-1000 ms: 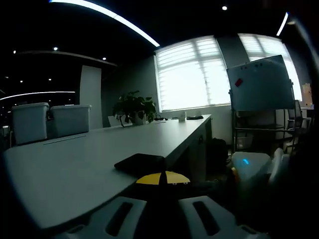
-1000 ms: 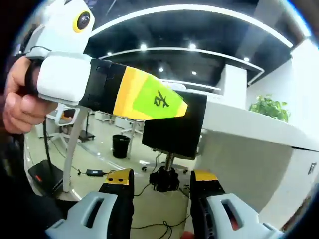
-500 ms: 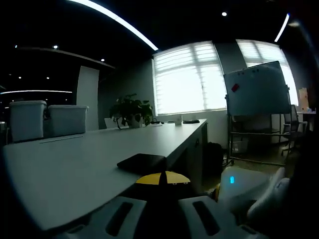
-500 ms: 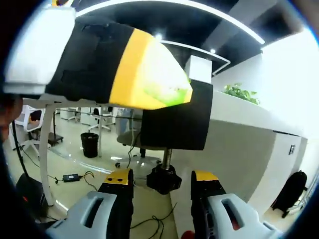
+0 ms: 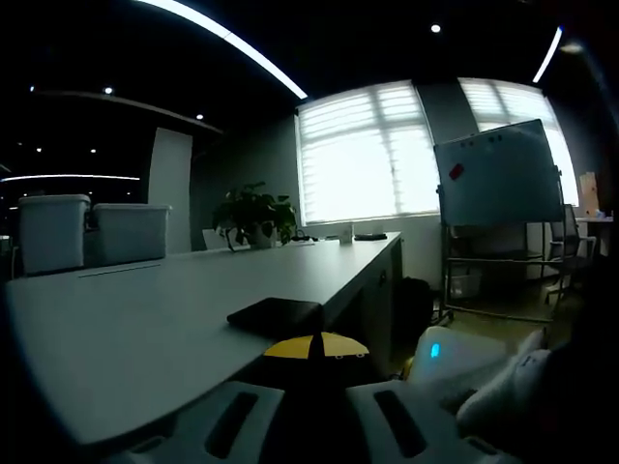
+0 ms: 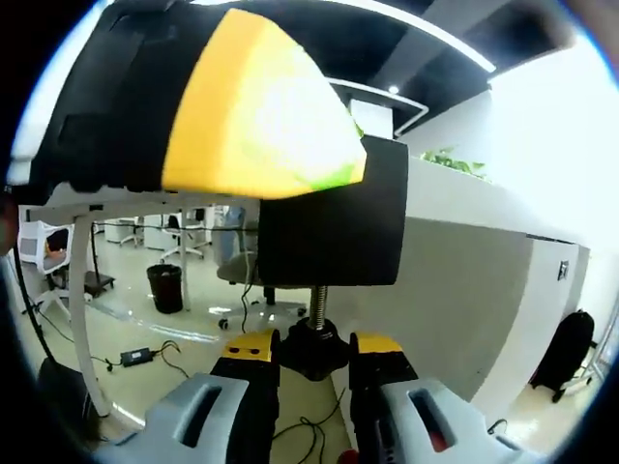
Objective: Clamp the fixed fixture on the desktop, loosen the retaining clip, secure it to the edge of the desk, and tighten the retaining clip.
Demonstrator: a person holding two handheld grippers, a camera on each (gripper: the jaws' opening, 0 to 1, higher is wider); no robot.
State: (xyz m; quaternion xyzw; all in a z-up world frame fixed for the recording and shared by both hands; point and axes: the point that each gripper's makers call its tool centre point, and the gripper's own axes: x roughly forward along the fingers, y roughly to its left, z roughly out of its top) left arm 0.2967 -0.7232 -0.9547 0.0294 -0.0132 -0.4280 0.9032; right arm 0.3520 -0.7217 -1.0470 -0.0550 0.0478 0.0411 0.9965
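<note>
The black fixture (image 6: 334, 227) sits over the edge of the white desk (image 6: 464, 261). Its top plate (image 5: 276, 315) lies flat on the desktop (image 5: 145, 319). My left gripper (image 5: 315, 346) is shut, its yellow tips together at the plate's near end. From below, the left gripper (image 6: 242, 106) shows as a black and yellow wedge on top of the fixture. A threaded screw hangs under the fixture and ends in a black knob (image 6: 313, 348). My right gripper (image 6: 313, 350) has closed on this knob from both sides. The right gripper (image 5: 455, 365) also appears beside the desk, white with a blue light.
A potted plant (image 5: 256, 208) and two white bins (image 5: 58, 232) stand far back on the desk. A whiteboard on a stand (image 5: 498, 164) is right of the desk. Under the desk are a black waste bin (image 6: 166, 288), cables and office chairs on the floor.
My right gripper moved up close under the fixture and its jaws narrowed onto the screw knob. The left gripper stayed where it was on the fixture.
</note>
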